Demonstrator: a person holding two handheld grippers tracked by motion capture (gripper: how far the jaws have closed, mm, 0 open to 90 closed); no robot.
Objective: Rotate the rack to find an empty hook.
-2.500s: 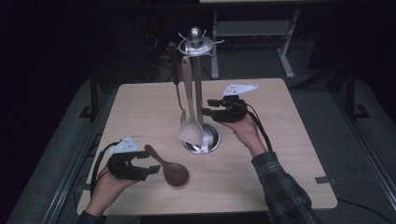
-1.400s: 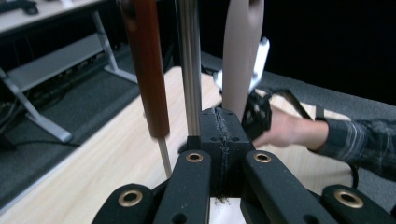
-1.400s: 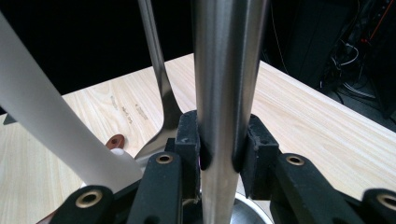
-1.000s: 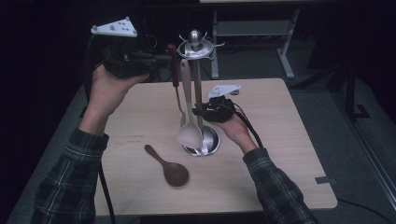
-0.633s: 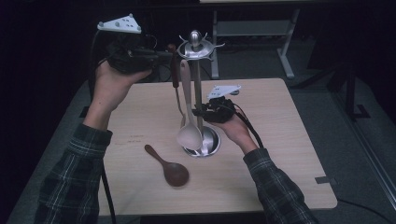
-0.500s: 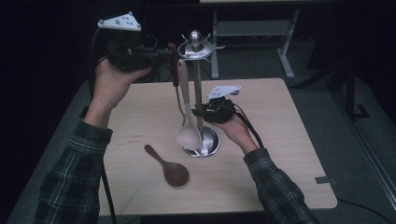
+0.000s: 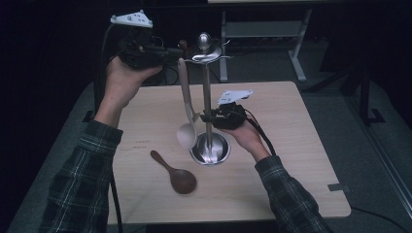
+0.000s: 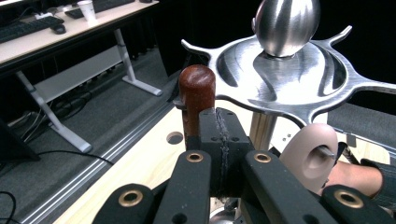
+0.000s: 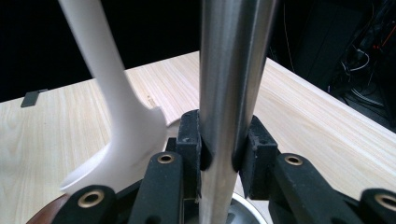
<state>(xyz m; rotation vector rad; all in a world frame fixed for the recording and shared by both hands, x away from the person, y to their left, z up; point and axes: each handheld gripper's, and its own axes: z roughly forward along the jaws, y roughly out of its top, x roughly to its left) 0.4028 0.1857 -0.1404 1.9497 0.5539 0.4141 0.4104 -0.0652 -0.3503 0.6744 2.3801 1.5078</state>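
Support surface: pale wood-grain rectangular tabletop (image 7: 296, 145), rounded corners, set on a dark grey floor.

Directly on it:
- Round polished steel base (image 7: 210, 151) of an upright utensil stand, near tabletop centre. Its thin steel pole (image 7: 207, 104) rises straight up from the base.
- Dark brown wooden spoon (image 7: 175, 173), lying flat at about 7 o'clock from the base, near it but apart. Bowl points toward 5 o'clock, handle toward 10 o'clock.
- Small grey flat tab (image 7: 337, 187) at the tabletop's right edge, about 4 o'clock from the base, well apart from it.
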